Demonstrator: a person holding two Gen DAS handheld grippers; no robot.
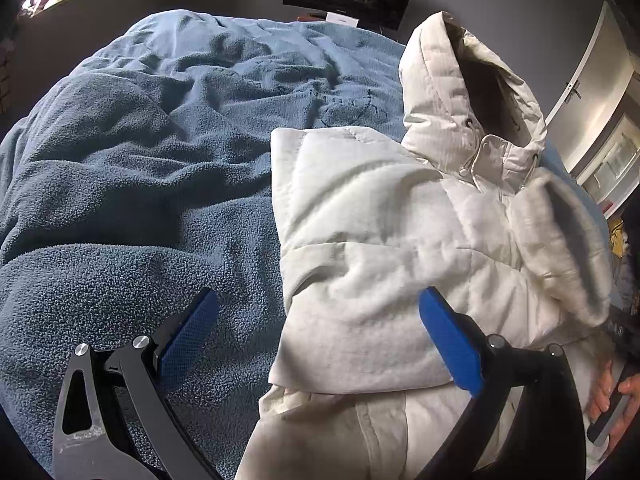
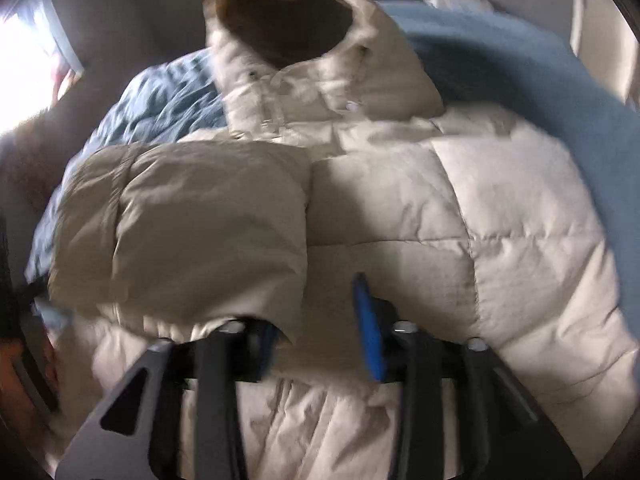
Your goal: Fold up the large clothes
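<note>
A: Left claw [image 1: 316, 336] hung released over the jacket [image 1: 380, 248], mid-bed [image 1: 120, 200]?

B: Yes. Right claw [image 2: 320, 328] stood half-spread, grasping nothing. Best pinch the hem and fold toward the hood [image 2: 288, 28].

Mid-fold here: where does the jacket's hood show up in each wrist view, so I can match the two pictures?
Left wrist view: the hood stands at upper right, its dark opening facing right, above the folded sleeve.
Right wrist view: the hood is at top centre, its opening facing the camera.
Shared landmark: the blue fleece blanket under the white puffer jacket.
</note>
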